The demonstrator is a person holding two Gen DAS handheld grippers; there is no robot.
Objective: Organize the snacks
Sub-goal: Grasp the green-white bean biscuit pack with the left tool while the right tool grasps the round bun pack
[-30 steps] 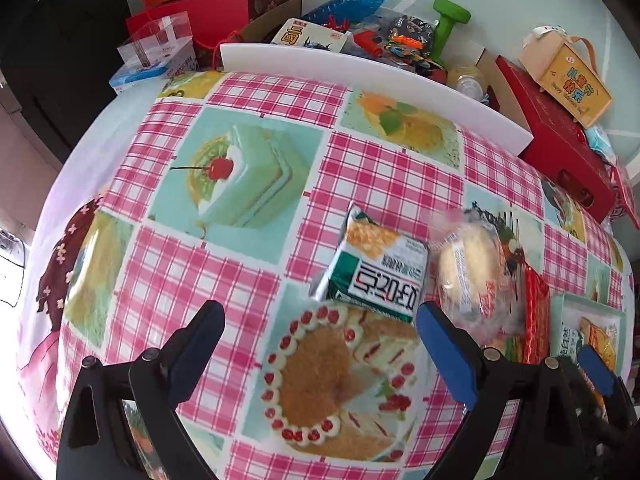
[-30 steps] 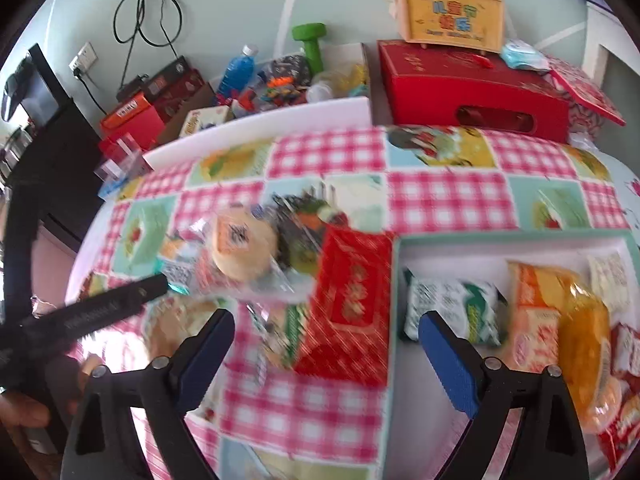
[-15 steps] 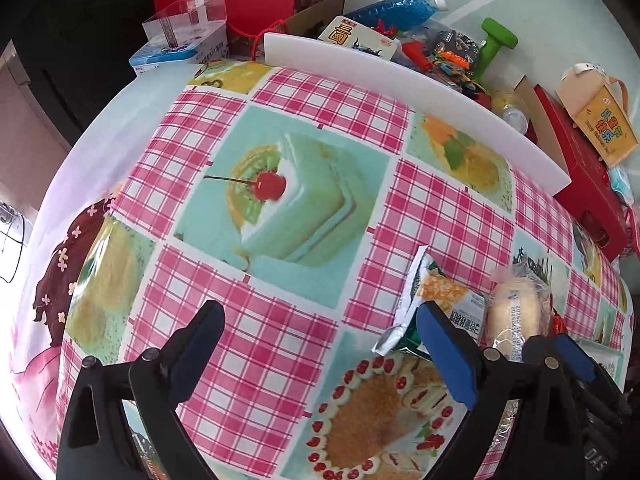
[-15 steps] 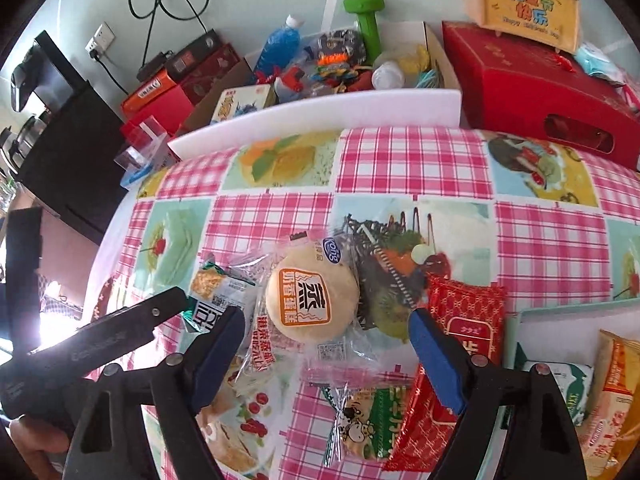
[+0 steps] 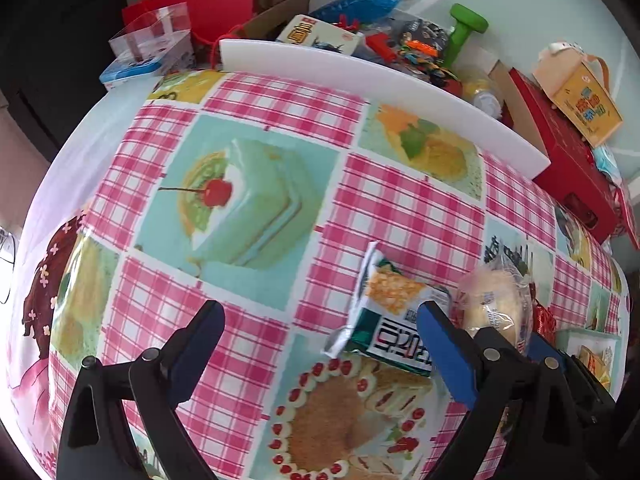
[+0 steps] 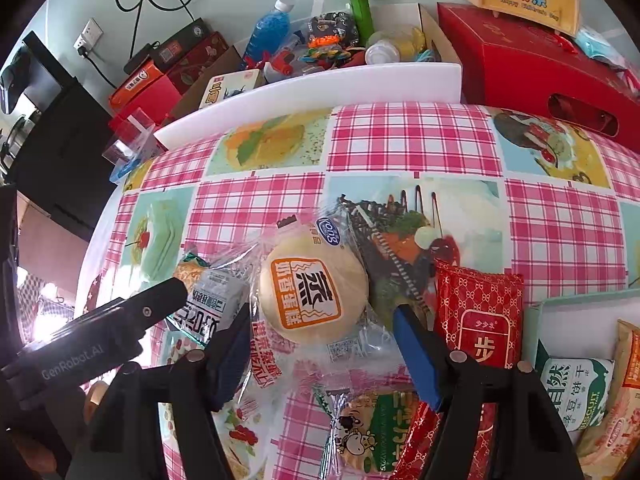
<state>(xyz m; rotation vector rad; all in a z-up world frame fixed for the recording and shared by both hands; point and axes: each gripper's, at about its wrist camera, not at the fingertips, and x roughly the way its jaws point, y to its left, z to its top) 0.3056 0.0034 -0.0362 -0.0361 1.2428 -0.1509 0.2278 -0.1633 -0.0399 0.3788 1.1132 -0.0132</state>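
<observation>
The right tongs (image 6: pixel 320 320) straddle the wrapped round bun (image 6: pixel 314 294) on the checked tabletop (image 6: pixel 416 148); their jaws have just been closing, and the blue pads sit at the clear wrapper's edges without visibly pressing the bun. Left of the bun lies a green-and-white snack packet (image 5: pixel 394 322), just inside the right finger of the left tongs (image 5: pixel 320 314), which gape wide and hold nothing. A red packet (image 6: pixel 478 314) lies right of the bun, beside the pale tray (image 6: pixel 576 308) of snacks.
</observation>
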